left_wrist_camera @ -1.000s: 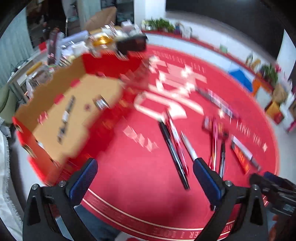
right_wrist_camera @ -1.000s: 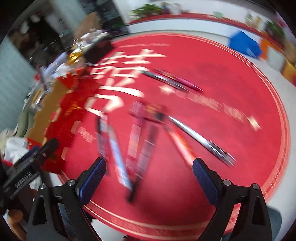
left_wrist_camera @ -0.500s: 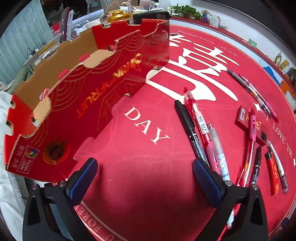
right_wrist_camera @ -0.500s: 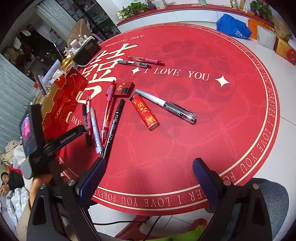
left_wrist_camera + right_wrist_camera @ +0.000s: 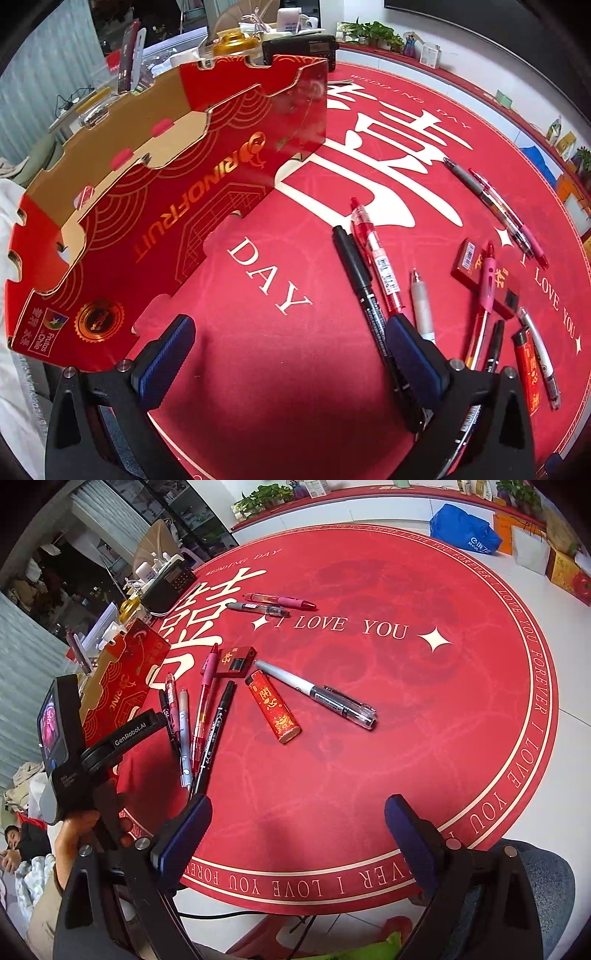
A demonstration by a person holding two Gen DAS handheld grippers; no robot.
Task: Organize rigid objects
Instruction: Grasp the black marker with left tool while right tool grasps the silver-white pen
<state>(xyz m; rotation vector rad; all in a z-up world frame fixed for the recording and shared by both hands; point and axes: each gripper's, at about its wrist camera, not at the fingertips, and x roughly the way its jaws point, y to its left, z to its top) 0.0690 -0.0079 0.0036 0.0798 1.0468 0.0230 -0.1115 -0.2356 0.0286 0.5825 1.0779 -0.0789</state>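
Both hand-held grippers hang spread wide and hold nothing: the left hand-held gripper (image 5: 288, 354) over the near part of the round red mat (image 5: 258, 369) that covers the surface, the right hand-held gripper (image 5: 299, 830) over the mat's near rim. To the left stands an open red-and-gold cardboard tray box (image 5: 155, 206) printed RINOFRUT, resting on the mat's left side.

Loose items lie scattered on the mat, outside the box. A black marker pen (image 5: 364, 291) and a red clear-barrel gel pen (image 5: 376, 258) lie side by side just ahead of the left gripper's right finger, with a grey-grip white pen (image 5: 421, 306) beside them. Farther right, a pink-grip pen (image 5: 207, 686) rests across a small red flat packet (image 5: 236, 661); a red lighter with gold characters (image 5: 273, 709) and a silver-and-clear capped pen (image 5: 317, 694) lie near it. Two more pens, grey (image 5: 258, 609) and pink-red (image 5: 280, 601), lie together farther back.
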